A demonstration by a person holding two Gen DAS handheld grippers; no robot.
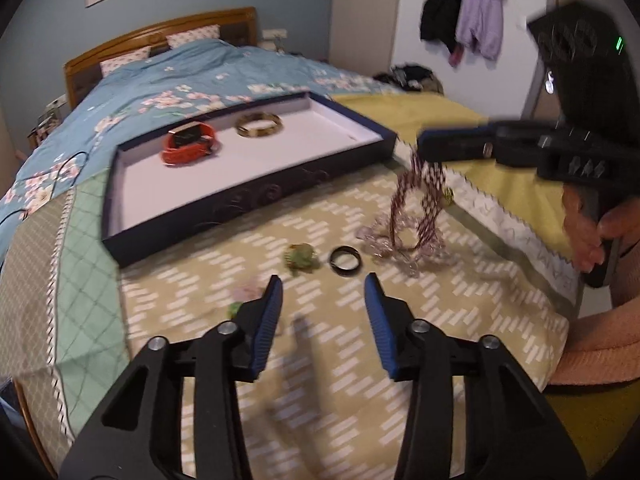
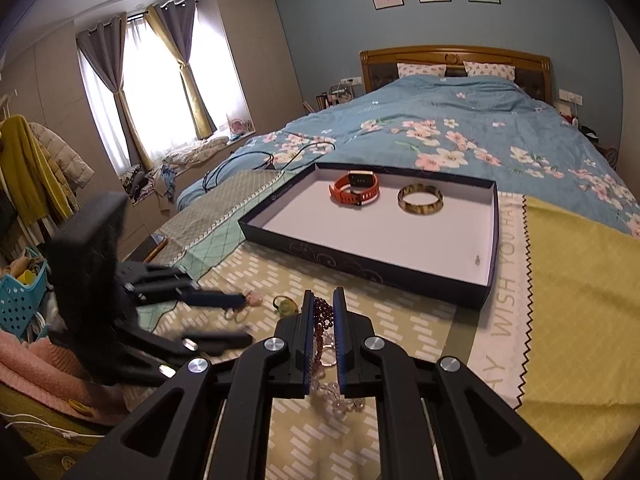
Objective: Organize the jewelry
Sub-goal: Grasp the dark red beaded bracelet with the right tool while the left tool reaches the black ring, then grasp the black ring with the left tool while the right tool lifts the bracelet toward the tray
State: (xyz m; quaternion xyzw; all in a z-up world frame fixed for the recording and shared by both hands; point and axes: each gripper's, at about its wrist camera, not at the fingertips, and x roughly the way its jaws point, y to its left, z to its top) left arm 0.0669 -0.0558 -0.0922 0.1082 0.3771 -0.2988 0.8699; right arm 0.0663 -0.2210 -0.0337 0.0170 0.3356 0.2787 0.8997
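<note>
Left wrist view: the left claw (image 1: 323, 296) hangs released over the patterned cloth (image 1: 320, 360) on the bed, nothing between its blue pads. Just ahead of its tips lie a black ring (image 1: 345, 261) and a green ornament (image 1: 301, 258). Ahead and to the right, the right claw (image 1: 424, 148) is clenched on a dark red bead strand (image 1: 420, 204), whose lower loops reach a clear bead strand (image 1: 384, 246) on the cloth. Beyond both claws, the open box (image 1: 248, 196) holds an orange watch (image 1: 190, 145) and a mottled bangle (image 1: 259, 124).
</note>
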